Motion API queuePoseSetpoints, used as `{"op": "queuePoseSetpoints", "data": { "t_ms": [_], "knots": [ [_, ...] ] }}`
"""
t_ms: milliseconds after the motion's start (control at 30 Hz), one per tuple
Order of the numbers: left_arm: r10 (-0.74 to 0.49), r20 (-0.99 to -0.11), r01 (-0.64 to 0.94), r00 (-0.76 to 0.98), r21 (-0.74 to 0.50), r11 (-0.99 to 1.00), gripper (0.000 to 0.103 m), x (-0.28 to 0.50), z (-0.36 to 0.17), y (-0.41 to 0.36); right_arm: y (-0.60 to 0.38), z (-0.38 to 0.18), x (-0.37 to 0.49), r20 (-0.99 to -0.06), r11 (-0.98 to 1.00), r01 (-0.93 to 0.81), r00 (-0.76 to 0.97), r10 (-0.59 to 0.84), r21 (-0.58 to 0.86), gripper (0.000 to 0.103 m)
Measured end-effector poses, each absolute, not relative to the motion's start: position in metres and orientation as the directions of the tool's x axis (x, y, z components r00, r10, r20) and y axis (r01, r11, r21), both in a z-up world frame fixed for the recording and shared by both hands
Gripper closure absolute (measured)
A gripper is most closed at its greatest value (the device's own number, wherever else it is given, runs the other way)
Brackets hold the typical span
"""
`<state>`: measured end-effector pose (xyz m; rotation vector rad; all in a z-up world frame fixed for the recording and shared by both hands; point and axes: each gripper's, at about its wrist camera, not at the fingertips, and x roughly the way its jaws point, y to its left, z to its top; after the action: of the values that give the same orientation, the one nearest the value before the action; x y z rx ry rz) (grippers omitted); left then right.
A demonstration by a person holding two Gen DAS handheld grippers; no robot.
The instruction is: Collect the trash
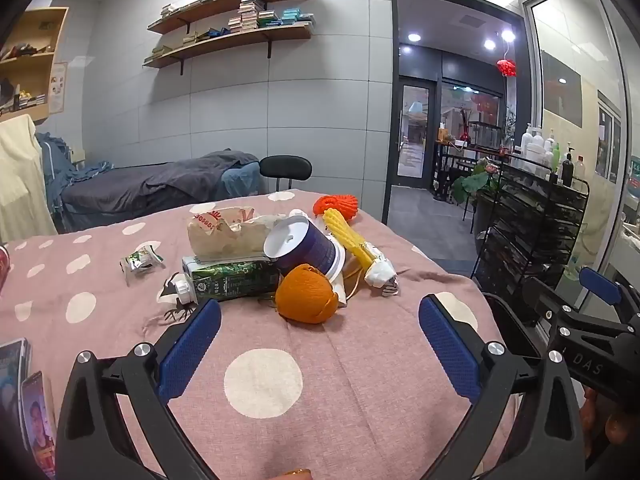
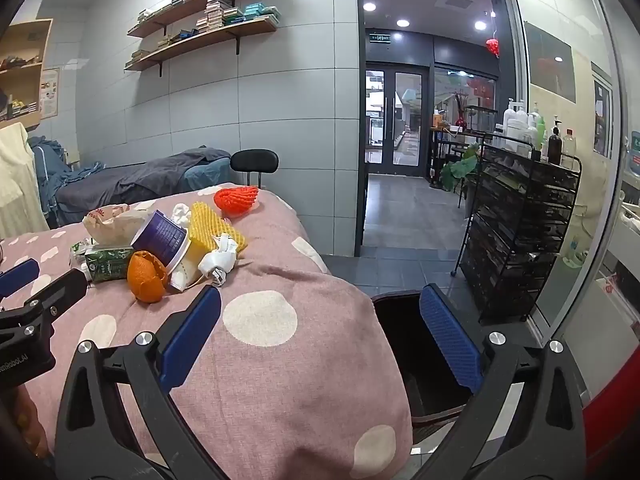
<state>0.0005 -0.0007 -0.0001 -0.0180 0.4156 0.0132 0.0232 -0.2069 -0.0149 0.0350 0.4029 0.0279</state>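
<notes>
While both claws hang empty, the collecting looks not yet begun.

Left wrist view: the left claw gapes wide just short of the trash heap on the spotted table; nearest is one orange peel, so the next move is likely a short reach and a gentle squeeze. Also one carton, one cup, one paper bag, one green wrapper, two foam nets.
Right wrist view: the right claw spreads open, holding nothing, over the table corner, with one dark bin just beside.
</notes>
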Motion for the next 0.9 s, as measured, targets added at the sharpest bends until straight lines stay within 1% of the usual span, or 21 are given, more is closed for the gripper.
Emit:
{"op": "queuePoseSetpoints", "data": {
  "t_ms": [500, 900],
  "knots": [
    [0.008, -0.406, -0.019, 0.914, -0.024, 1.000, 0.006, 0.001, -0.002, -0.005, -0.206, -0.015, 0.023, -0.398, 0.999, -0.020, 0.917, 0.033, 0.035, 0.005],
    [0.006, -0.403, -0.018, 0.915, -0.025, 1.000, 0.006, 0.002, -0.009, 0.006, -0.209, -0.020, 0.027, -0.403, 0.999, -0.019, 0.915, 0.033, 0.039, 0.005]
  ]
}}
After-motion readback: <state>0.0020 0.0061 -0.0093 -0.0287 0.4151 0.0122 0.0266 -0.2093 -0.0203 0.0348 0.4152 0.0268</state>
